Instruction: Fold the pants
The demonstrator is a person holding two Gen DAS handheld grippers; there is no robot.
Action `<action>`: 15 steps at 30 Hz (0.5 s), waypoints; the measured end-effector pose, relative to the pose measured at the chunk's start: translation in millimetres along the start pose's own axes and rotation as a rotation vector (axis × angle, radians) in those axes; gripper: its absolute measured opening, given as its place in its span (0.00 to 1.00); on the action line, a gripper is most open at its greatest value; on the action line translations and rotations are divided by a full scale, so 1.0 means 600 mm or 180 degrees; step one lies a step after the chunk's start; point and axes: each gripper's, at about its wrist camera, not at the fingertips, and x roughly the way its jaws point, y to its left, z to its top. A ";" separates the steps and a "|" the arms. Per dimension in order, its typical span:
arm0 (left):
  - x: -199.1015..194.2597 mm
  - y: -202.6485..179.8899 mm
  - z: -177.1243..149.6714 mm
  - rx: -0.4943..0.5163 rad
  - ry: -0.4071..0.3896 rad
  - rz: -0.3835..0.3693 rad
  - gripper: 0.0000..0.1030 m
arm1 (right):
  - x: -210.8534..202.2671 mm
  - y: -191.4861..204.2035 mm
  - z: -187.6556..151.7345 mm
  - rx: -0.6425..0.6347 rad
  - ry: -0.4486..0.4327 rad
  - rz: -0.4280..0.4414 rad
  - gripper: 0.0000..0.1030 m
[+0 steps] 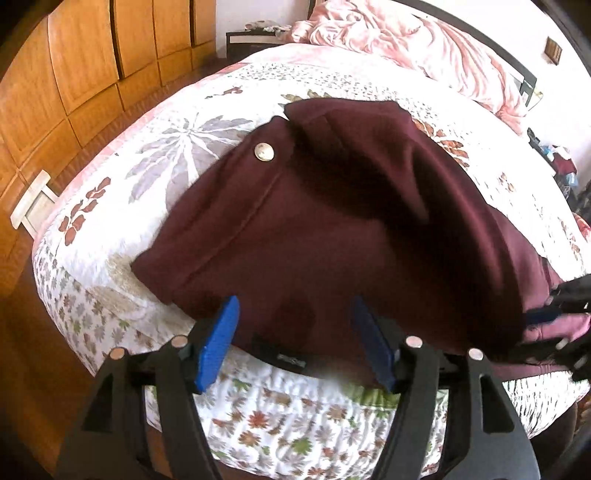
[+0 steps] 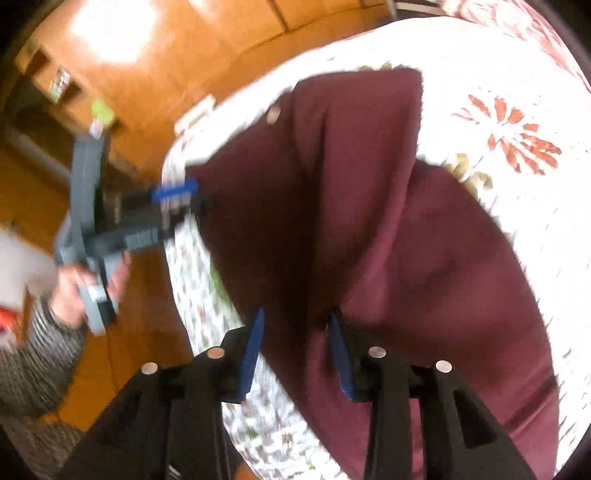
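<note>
1. Bed (image 1: 177,122) with a floral cover fills most of both views. Wooden wardrobe (image 1: 74,74) runs along its left side, pink bedding (image 1: 388,33) is heaped at the far end.
2. Maroon pants (image 1: 332,221) lie on the near part of the bed, already doubled over. Metal button (image 1: 264,151) sits at the far-left corner. Long axis runs from far-left toward near-right; the near edge lies just at the mattress edge.
3. Left gripper (image 1: 295,332): jaws apart, nothing pinched, blue pads either side of the pants' near-left edge. Pants lie straight ahead of it.
4. Right gripper (image 2: 297,350): jaws partly apart, fabric fold between the pads but not clamped as far as I can tell. Blur limits this.
5. Both hands are about equally near. Left hand (image 2: 85,291) is seen off the bed's left edge.
6. Room: open bed far and right of the pants, so I judge a next fold should go that way. Near side has no margin.
</note>
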 end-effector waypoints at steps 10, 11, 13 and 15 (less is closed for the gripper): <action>0.037 0.042 0.016 -0.0026 0.0235 -0.0016 0.65 | 0.028 -0.122 0.155 0.1080 -0.0265 0.0471 0.52; 0.040 0.045 0.016 -0.0023 0.0246 -0.0050 0.65 | 0.039 -0.133 0.167 0.1178 -0.0255 0.0491 0.53; 0.043 0.049 0.015 -0.0031 0.0233 -0.0098 0.65 | 0.061 -0.149 0.190 0.1279 -0.0229 0.0519 0.53; 0.043 0.051 0.014 -0.0028 0.0215 -0.0124 0.67 | 0.068 -0.156 0.203 0.1297 -0.0224 0.0460 0.53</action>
